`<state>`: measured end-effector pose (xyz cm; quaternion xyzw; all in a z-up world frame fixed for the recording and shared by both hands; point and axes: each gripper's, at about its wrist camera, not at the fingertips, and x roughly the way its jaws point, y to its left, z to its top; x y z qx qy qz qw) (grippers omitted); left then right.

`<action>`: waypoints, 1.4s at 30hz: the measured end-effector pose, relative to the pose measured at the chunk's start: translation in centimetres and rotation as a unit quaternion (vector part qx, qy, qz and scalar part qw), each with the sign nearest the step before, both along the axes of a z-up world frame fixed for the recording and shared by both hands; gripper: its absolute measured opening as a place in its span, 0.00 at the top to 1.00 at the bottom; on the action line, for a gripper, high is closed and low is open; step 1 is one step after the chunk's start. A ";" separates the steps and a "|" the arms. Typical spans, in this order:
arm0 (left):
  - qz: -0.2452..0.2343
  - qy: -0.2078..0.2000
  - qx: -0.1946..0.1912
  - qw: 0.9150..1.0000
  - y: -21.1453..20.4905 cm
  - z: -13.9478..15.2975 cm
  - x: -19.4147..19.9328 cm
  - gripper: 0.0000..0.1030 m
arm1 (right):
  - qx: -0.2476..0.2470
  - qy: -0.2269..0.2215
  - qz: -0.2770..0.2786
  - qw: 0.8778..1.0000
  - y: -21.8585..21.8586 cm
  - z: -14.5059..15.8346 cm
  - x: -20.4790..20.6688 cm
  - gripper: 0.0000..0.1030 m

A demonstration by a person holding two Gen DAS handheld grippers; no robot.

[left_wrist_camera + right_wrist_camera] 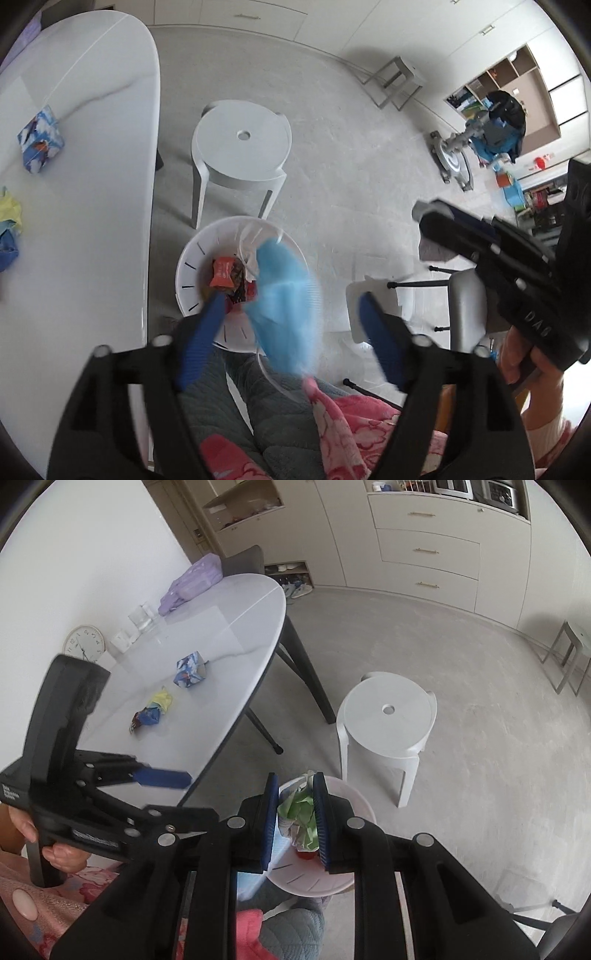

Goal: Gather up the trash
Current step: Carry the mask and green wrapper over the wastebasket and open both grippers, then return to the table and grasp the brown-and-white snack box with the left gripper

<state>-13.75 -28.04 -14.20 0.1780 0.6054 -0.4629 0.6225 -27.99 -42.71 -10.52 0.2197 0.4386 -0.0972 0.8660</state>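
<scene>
A white trash bin (192, 266) stands on the floor by the table, with orange and dark wrappers (223, 273) inside; it also shows in the right wrist view (354, 797). My left gripper (291, 317) is open above the bin, and a blurred light-blue piece of trash (284, 299) hangs free between its fingers over the bin. My right gripper (295, 812) is shut on a crumpled green and white wrapper (301, 812), just above the bin. On the white table (221, 627) lie a blue printed carton (190, 670), a yellow wrapper (160, 699) and a blue wrapper (147, 716).
A white round stool (242, 144) stands just beyond the bin. The person's legs and pink clothing (354, 424) are under the grippers. A purple bag (192, 581), glasses (142, 618) and a clock (84, 644) sit at the table's far side. A chair (458, 302) is on the right.
</scene>
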 end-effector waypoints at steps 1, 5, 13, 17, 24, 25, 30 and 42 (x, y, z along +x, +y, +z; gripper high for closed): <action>0.008 -0.006 0.000 1.000 0.3 0.3 0.1 0.21 | 0.003 0.000 -0.001 1.000 0.0 -0.1 -0.2 0.81; 0.059 -0.021 -0.003 0.998 1.9 1.5 1.8 0.13 | 0.007 0.005 0.009 1.000 0.2 -0.8 0.0 0.80; 0.160 -0.119 0.007 0.980 7.3 5.1 5.3 0.08 | 0.018 0.046 0.076 0.996 2.7 -3.8 2.1 0.73; 0.196 -0.126 0.009 0.972 9.8 5.8 6.1 0.08 | -0.008 0.084 0.084 0.993 4.2 -5.3 3.2 0.14; 0.242 -0.130 0.009 0.961 12.4 6.2 6.2 0.08 | -0.016 0.109 0.086 0.990 4.7 -5.7 4.5 0.04; 0.248 -0.135 0.011 0.959 12.7 6.3 6.3 0.08 | -0.019 0.109 0.089 0.990 4.8 -5.5 4.8 0.04; 0.281 -0.147 0.013 0.948 15.3 6.9 7.3 0.08 | -0.028 0.097 0.112 0.989 5.6 -4.7 6.6 0.03; 0.377 -0.139 0.028 0.915 21.6 6.2 11.5 0.08 | -0.037 0.077 0.165 0.983 8.0 -3.1 11.8 0.03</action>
